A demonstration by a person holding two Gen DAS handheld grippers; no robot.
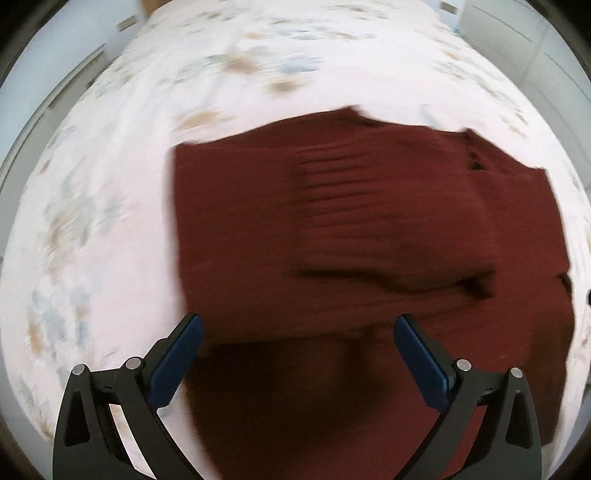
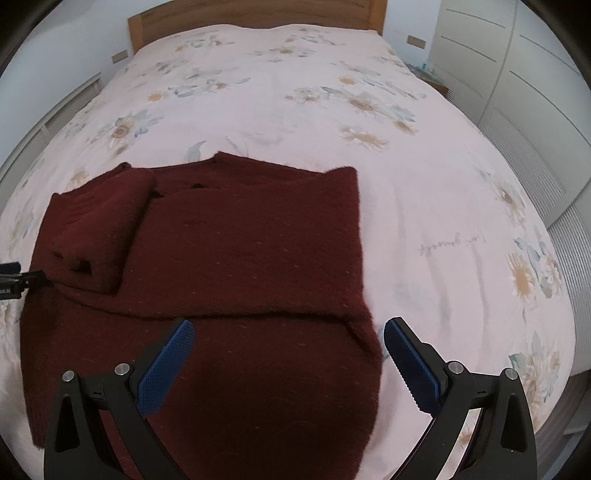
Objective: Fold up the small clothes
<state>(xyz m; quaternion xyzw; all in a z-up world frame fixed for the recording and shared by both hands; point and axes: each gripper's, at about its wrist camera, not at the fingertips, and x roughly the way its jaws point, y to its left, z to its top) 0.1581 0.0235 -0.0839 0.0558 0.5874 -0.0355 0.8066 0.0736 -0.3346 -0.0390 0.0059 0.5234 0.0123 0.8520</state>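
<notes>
Maroon knit sweater (image 2: pixel 236 251) lies flat on the floral bedspread (image 2: pixel 424 192), partly folded: both sleeves are turned in across the body, one as a band running crosswise, the other as a shorter folded wad near the collar end. Collar end points toward the wooden headboard (image 2: pixel 258 14); hem end lies nearest the cameras. Long axis runs from the hem near the grippers to the collar, away up the bed.

Right gripper (image 2: pixel 288 332) hovers over the hem end, jaws spread wide and empty; one blue pad sits above the knit, the other above bare bedspread, so the sweater's side edge passes between them. Left gripper (image 1: pixel 299 328) likewise stands wide open with nothing between its pads, over the opposite part of the hem; its view is smeared by motion. No contact with the cloth is evident at either gripper.

Judgement: both grippers sit about equally near the hem. The coming fold most likely carries the hem up along the long axis toward the collar.
</notes>
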